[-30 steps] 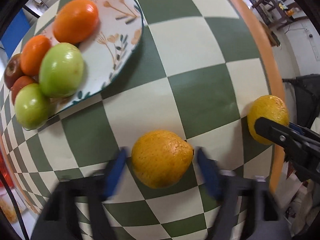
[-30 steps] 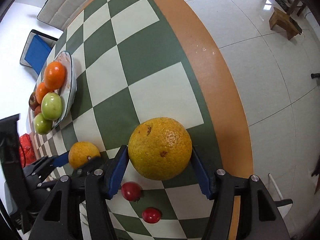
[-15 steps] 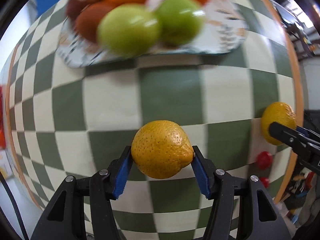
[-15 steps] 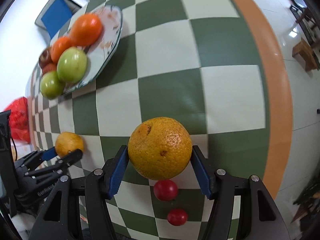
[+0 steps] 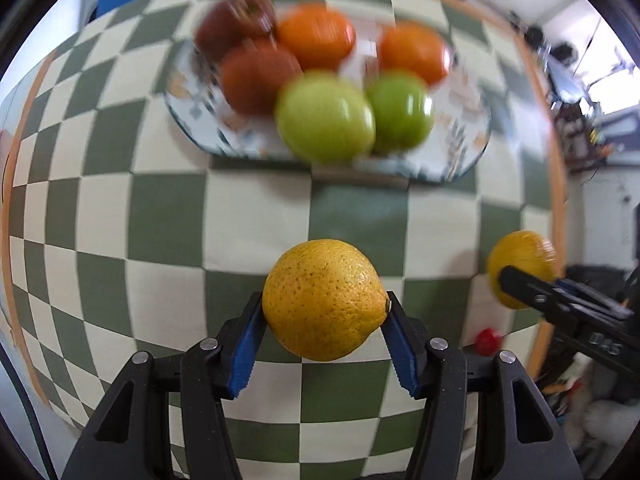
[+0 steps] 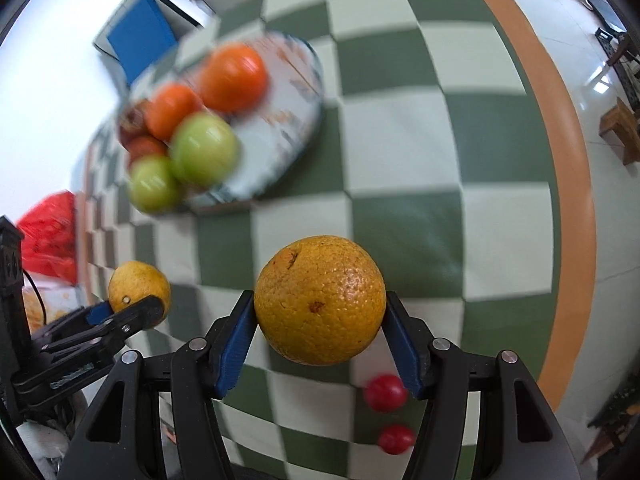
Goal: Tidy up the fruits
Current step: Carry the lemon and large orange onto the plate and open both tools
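My left gripper (image 5: 325,320) is shut on a yellow lemon-shaped citrus (image 5: 324,299), held above the checkered tablecloth. My right gripper (image 6: 320,316) is shut on a round yellow orange (image 6: 320,299). Ahead lies the patterned oval plate (image 5: 460,160) with two green apples (image 5: 326,122), two orange fruits (image 5: 316,36) and two dark red fruits (image 5: 256,76). The plate (image 6: 288,136) sits up and to the left in the right wrist view. Each camera sees the other gripper with its fruit: the right one (image 5: 520,280) and the left one (image 6: 138,292).
Two small red tomatoes (image 6: 385,393) lie on the cloth under the right gripper; one (image 5: 489,340) shows in the left view. The table's orange rim (image 6: 568,184) runs along the right. A red bag (image 6: 52,232) and a blue chair (image 6: 138,40) stand beyond the table.
Both grippers, each still holding its fruit, have swung toward the plate, which now looms larger and blurred ahead. The left view has turned so that the plate lies straight in front.
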Motion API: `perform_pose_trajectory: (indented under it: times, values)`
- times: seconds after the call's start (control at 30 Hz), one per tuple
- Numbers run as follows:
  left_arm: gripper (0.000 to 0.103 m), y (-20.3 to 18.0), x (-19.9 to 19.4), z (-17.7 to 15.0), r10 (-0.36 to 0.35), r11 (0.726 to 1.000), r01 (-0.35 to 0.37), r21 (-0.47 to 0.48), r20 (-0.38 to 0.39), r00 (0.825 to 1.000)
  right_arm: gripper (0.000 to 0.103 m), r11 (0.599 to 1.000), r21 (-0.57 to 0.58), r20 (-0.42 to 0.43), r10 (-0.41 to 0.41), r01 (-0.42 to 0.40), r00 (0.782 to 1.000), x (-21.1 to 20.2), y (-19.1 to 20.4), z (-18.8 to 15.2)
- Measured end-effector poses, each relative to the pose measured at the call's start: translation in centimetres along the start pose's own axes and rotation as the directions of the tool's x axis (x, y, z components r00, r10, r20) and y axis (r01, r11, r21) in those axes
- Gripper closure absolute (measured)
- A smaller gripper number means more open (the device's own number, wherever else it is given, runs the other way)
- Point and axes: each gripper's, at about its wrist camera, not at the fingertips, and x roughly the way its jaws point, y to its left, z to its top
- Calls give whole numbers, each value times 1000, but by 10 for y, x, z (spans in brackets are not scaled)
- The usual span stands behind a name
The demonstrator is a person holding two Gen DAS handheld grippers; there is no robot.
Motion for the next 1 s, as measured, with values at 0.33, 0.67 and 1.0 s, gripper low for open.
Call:
perform_pose_trajectory:
  times: [0.33, 0.67, 1.0]
  values:
    - [49, 77, -34, 93, 6, 982, 10, -188, 84, 996, 38, 1000, 3, 69, -18, 18, 997, 5, 44, 98]
    - [48, 105, 18, 125, -100, 946, 80, -314, -49, 994, 38, 998, 21, 14, -63, 63, 998, 40, 43, 127]
    - [47, 110, 20, 123, -112, 943, 91, -320, -47, 993, 25, 998, 42, 16, -50, 49, 999, 38, 46, 126]
